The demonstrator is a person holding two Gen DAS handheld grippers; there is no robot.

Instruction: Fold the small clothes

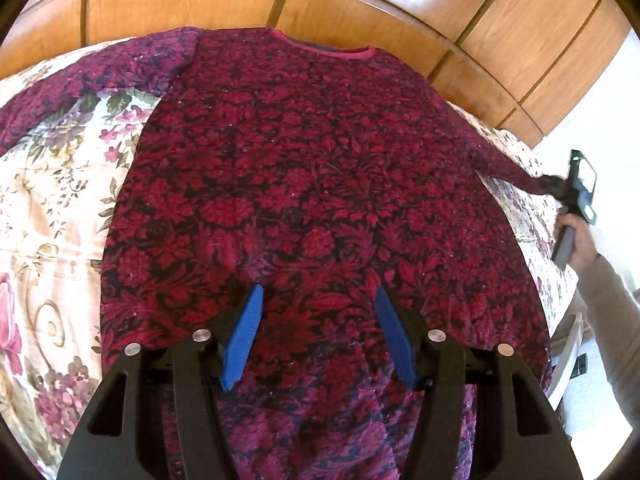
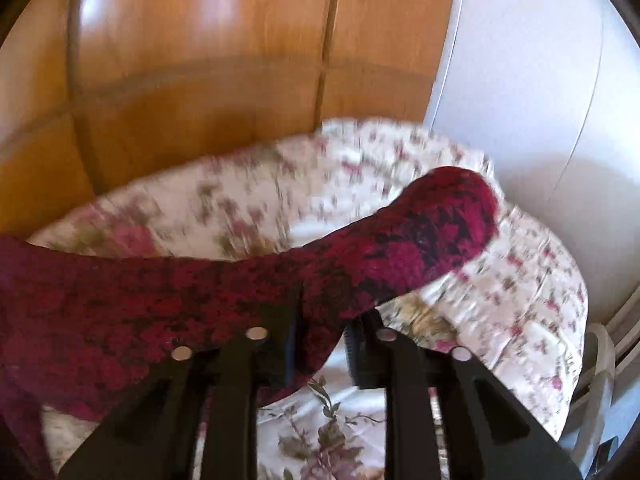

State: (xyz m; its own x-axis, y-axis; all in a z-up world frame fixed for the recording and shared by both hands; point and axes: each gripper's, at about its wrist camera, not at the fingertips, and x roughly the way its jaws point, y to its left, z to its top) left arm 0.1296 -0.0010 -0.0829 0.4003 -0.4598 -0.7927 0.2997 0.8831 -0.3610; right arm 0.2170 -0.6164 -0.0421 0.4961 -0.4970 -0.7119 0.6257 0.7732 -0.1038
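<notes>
Over a bed spread with a cream floral quilt (image 1: 52, 184), we hold two grippers above a dark red, flower-patterned long-sleeved top (image 1: 320, 184) laid flat, neckline toward the far side.

Nearest the left wrist camera, our left gripper (image 1: 319, 300) hangs over the lower part of the top with its blue fingers (image 1: 244, 336) spread well apart; nothing lies between them, and we cannot tell whether their tips touch the cloth. Beyond them the body of the top runs up to its pink-edged neckline (image 1: 320, 46). One sleeve (image 1: 100, 76) stretches away to the left across the quilt. The other sleeve (image 1: 504, 160) is drawn out to the right, its end meeting our right gripper (image 1: 558, 184), which a hand (image 1: 580, 240) in a pale sleeve holds at the edge of the bed.

From the right wrist, in a blurred view, our right gripper (image 2: 324, 336) has its black fingers (image 2: 360, 352) part-way apart. The sleeve (image 2: 280, 276) lies over the left finger and across the gap, its cuff (image 2: 460, 216) curling up beyond; we cannot tell whether the pads press on it. Quilt (image 2: 520, 280) shows below and past the sleeve.

Farthest off stand a wooden panelled wardrobe (image 1: 360, 0) and, to the right, a white wall (image 2: 540, 80).
</notes>
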